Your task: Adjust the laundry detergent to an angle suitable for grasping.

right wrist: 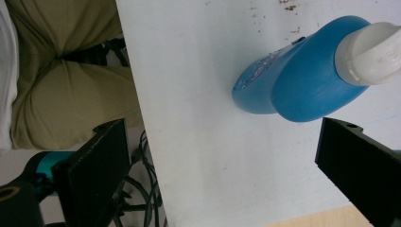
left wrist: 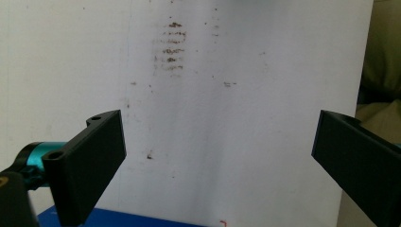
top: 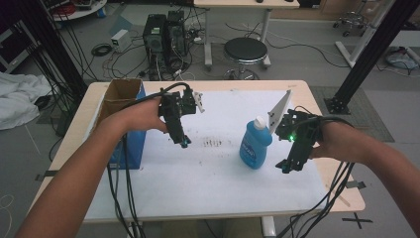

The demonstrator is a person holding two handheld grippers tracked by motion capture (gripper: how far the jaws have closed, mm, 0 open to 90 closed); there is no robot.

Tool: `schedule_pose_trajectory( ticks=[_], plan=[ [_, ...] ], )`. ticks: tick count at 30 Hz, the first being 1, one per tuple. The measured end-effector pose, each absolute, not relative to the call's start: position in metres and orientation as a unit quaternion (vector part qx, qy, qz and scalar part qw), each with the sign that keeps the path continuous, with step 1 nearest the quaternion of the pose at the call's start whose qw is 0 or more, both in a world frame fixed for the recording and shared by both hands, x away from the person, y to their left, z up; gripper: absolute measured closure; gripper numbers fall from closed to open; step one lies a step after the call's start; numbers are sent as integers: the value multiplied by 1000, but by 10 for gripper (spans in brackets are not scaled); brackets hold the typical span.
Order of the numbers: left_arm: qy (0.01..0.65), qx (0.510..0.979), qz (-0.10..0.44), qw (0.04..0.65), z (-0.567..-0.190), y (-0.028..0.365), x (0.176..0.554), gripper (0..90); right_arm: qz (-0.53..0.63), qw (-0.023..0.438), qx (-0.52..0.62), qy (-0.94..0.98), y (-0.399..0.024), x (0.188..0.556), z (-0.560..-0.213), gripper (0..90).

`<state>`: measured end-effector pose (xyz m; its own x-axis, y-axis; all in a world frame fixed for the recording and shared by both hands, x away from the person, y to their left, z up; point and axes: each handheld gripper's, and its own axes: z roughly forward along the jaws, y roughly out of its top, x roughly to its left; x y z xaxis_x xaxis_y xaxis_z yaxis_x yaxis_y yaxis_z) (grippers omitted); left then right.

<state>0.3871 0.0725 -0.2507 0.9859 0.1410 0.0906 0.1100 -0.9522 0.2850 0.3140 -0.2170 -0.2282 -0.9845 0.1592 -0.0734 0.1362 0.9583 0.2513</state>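
A blue bottle [top: 255, 144] with a white cap stands upright on the white sheet [top: 218, 168], right of centre. My right gripper [top: 288, 166] hangs just to its right, pointing down, jaws open and empty. From the right gripper view the blue bottle [right wrist: 302, 85] lies ahead of the jaws, apart from them. My left gripper [top: 183, 143] hovers over the sheet left of centre, next to a blue box. Its jaws stand wide open with only stained white sheet [left wrist: 213, 118] between them.
An open cardboard box with blue sides [top: 124, 114] stands at the table's left edge. Cables trail from both grippers over the front edge. Beyond the table are a black stool [top: 245, 52], computer towers [top: 163, 37] and a black frame post [top: 366, 54].
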Motion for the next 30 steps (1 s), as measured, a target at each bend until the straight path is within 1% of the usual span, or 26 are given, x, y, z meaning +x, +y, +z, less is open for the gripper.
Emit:
schedule_pose_trajectory(
  ticks=[30],
  plan=[
    [77,986,61,138,-254,73,390,36,124,52,74,988,-224,316,-227,31]
  ],
)
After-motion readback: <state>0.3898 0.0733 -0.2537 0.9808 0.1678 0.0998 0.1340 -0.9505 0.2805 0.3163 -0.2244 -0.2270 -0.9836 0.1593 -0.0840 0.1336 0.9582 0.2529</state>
